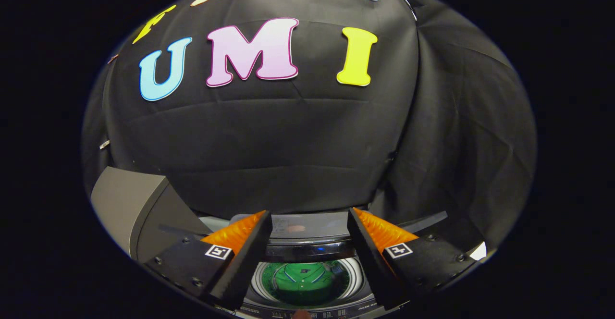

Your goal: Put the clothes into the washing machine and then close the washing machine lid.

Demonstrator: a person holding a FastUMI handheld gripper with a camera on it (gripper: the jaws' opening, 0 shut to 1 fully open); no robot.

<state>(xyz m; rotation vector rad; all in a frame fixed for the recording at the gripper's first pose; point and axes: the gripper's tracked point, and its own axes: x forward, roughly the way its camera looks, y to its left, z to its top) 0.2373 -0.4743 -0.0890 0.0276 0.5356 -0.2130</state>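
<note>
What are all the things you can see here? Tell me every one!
washing machine: one, grey and silver with a dark panel, below and beyond the fingers, drum open at the top
green garment: one, green with a pale striped collar, lying inside the drum, seen between the fingers
lid: one, grey, standing raised beside the drum, past the left finger
black cloth wall: one, black, behind the machine
gripper: one, fingers apart with nothing between them, held above the drum

The claw [310, 223] has wedge-shaped fingers with ribbed pads, square markers and screws.
</note>
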